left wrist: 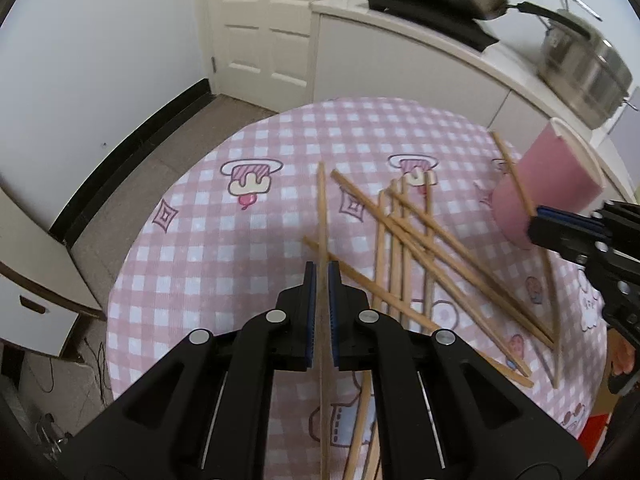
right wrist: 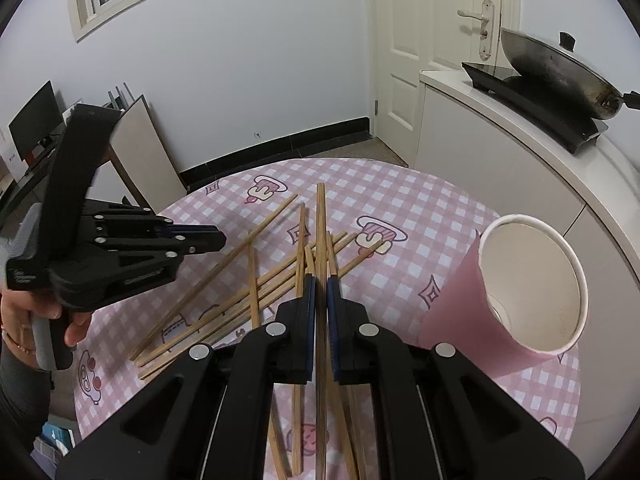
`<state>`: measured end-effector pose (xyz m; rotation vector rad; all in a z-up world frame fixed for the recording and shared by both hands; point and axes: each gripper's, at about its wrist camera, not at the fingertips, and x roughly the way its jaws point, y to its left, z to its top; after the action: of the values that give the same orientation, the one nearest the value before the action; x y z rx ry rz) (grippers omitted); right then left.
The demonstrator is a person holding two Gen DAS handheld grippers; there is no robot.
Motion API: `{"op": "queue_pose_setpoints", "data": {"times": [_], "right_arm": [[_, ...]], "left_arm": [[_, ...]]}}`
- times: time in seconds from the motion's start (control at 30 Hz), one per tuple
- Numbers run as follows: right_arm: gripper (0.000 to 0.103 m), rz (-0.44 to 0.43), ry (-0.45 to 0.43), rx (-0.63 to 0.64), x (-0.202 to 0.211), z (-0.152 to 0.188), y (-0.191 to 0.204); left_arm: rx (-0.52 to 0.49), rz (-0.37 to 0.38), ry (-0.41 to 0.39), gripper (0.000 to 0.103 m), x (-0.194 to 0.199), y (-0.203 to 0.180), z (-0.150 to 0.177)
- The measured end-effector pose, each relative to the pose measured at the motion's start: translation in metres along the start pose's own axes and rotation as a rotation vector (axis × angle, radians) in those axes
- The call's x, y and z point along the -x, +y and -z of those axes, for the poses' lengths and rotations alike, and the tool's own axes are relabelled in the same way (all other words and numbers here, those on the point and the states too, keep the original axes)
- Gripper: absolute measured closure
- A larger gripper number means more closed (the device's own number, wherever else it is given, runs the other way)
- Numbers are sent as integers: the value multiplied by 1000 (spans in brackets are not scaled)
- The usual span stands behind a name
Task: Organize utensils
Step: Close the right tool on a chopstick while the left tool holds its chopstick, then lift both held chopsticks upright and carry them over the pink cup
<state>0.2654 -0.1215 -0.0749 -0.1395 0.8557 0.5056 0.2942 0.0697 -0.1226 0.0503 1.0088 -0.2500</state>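
Chopsticks (right wrist: 256,280) (slender, wooden) — gingham tablecloth (right wrist: 420,208)

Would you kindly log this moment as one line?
left claw: shut on chopstick | right claw: shut on second chopstick | pink cup: empty

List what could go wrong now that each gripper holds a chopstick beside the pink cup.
1. The pink paper cup already sits tilted; a long chopstick dropped in, or a nudge to its rim, may tip it over.
2. The right gripper pinches its chopstick near mid-length, so it may pivot and miss the cup.
3. Either stick's tail could sweep the loose chopsticks.
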Motion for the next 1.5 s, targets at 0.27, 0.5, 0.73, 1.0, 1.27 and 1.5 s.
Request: {"op": "queue_pose_setpoints", "data": {"times": [0.27,0.5,0.73,1.0,1.27,1.5], "right_arm": [[98,-4,16,2,-10,2,-3],[98,-13,24,6,-17,2,-3],[98,-13,29,3,-19,1,-5],[98,-15,10,0,-10,0,-3],[98,-34,-42,-4,19,-2,1],[98,-43,-107,0,56,-2,5]], "left_arm": [[17,14,55,84,-20,3,-1],[39,14,22,49,-21,6,-3],[24,15,51,87,-31,4,-7],[3,-5,3,97,-11,-1,-8],[23,31,-148,97,54,-4,-3],[-18,75,-276,97,118,-25,1]]}}
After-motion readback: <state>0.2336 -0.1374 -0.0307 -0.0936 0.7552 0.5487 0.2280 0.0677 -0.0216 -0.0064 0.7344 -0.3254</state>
